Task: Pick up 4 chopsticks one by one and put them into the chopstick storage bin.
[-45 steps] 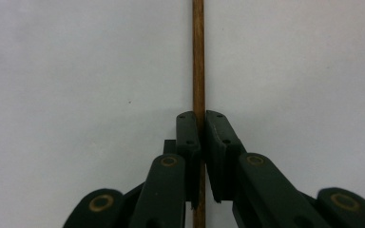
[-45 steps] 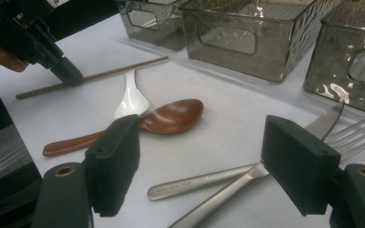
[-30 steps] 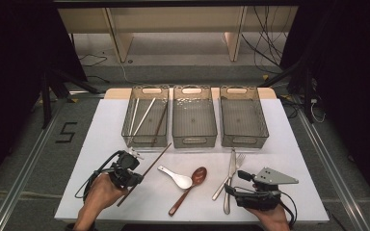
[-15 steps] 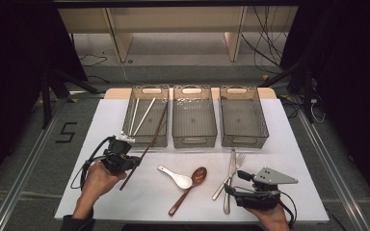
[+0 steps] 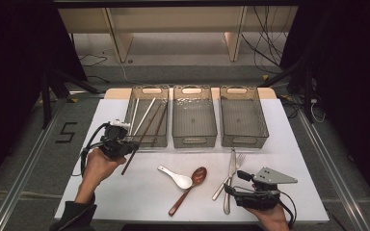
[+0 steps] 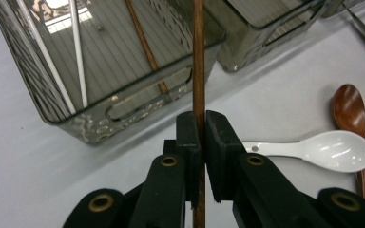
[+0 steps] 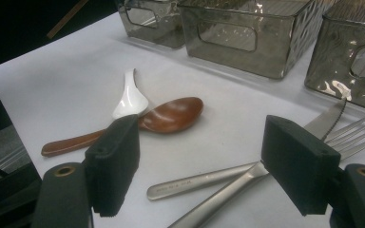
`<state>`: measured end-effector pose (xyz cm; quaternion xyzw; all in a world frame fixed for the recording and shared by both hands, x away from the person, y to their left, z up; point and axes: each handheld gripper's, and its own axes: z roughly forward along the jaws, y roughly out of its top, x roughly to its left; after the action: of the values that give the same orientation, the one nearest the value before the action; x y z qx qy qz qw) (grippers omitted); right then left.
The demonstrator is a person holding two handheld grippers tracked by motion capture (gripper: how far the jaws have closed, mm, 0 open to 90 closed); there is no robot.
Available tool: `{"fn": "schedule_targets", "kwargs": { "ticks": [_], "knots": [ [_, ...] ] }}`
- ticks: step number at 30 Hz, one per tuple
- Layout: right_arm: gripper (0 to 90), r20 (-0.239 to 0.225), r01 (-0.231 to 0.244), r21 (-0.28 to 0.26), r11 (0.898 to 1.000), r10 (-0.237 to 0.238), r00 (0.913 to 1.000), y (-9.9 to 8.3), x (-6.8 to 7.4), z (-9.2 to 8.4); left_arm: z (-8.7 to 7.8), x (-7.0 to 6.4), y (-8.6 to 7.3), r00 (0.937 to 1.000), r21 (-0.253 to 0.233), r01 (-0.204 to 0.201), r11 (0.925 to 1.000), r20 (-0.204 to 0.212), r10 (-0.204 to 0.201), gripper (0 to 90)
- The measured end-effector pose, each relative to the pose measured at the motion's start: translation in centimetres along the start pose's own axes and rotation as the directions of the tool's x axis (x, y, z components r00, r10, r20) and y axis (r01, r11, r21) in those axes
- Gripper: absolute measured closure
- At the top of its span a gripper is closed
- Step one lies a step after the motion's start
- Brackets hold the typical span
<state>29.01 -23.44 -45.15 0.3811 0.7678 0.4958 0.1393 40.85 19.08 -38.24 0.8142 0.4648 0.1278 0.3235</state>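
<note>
The left gripper is clamped on a brown chopstick just before the left bin; the right gripper gapes wide.

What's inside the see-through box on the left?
The left clear plastic bin holds two white chopsticks and one brown wooden chopstick. A held brown chopstick and the near wall hide part of the floor.
</note>
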Motion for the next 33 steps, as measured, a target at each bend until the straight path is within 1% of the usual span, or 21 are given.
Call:
{"fn": "schedule_targets", "kwargs": {
  "ticks": [7, 11, 14, 18, 20, 29, 33],
  "knots": [
    [29.8, -0.002, -0.006, 0.000, 1.000, 0.006, 1.0000, 0.0, 0.0, 0.0, -0.1, 0.9, 2.5, 0.9998, -0.045, 0.000, 0.9990, -0.020, -0.001, 84.2],
    [29.8, -0.001, -0.006, 0.000, 1.000, 0.006, 1.0000, 0.0, -0.1, -0.1, -0.1, 1.6, 3.9, 0.9994, -0.061, 0.007, 0.9981, -0.032, -0.009, 84.2],
    [29.8, -0.001, -0.007, -0.001, 1.000, 0.007, 1.0000, 0.0, -0.1, -0.1, 0.0, 1.9, 4.9, 0.9990, -0.070, -0.007, 0.9975, -0.045, 0.004, 84.2],
    [29.8, -0.001, -0.005, -0.002, 1.000, 0.005, 1.0000, 0.0, -0.1, -0.1, 0.4, 2.5, 6.2, 0.9979, -0.077, -0.005, 0.9970, -0.065, 0.000, 84.2],
    [29.8, -0.001, -0.006, -0.002, 1.000, 0.006, 1.0000, 0.0, -0.2, -0.1, 0.8, 2.8, 6.7, 0.9974, -0.078, -0.010, 0.9969, -0.072, 0.005, 84.2],
    [29.8, -0.003, -0.005, -0.003, 1.000, 0.005, 1.0000, 0.0, -0.2, -0.1, 2.2, 3.9, 8.5, 0.9944, -0.086, -0.003, 0.9963, -0.106, -0.006, 84.2],
    [29.8, -0.004, -0.005, -0.004, 1.000, 0.005, 1.0000, 0.0, -0.2, -0.1, 3.1, 4.5, 8.9, 0.9929, -0.075, 0.006, 0.9972, -0.118, -0.015, 84.2]
  ]
}}
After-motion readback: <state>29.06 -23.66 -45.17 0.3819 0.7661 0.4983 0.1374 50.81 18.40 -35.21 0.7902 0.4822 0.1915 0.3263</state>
